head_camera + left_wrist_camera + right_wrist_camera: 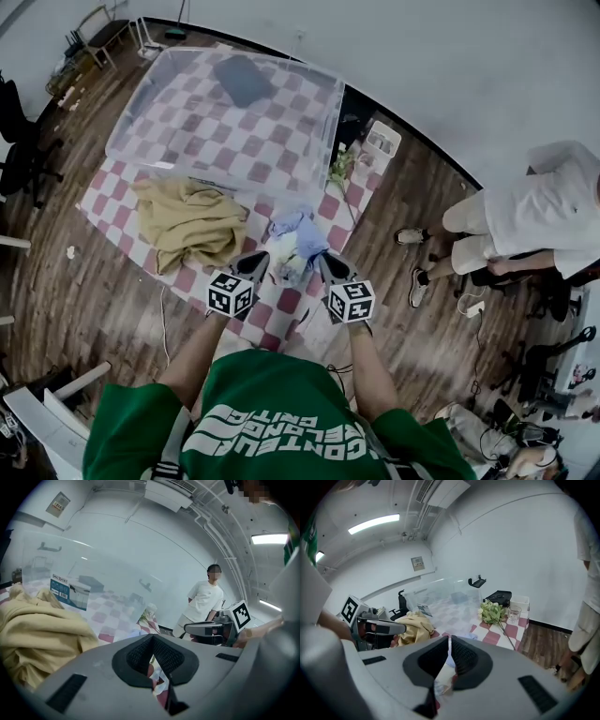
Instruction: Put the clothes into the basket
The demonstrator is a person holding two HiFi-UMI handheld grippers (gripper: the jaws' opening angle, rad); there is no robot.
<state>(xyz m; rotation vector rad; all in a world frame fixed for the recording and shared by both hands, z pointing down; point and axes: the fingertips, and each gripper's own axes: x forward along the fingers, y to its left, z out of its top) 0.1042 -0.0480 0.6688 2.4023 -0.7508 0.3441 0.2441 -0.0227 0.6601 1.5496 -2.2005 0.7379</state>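
Observation:
A light blue and white garment is bunched on the checkered tablecloth between my two grippers. The left gripper is shut on its left side and the right gripper on its right side. In both gripper views the jaws meet, with pale cloth showing just under the pads. A yellow garment lies crumpled to the left. Beyond it stands the clear plastic basket with a dark blue garment inside.
A bunch of flowers and a white container sit at the table's far right corner. A person in white is seated to the right on the wooden floor. Black chairs stand at the left.

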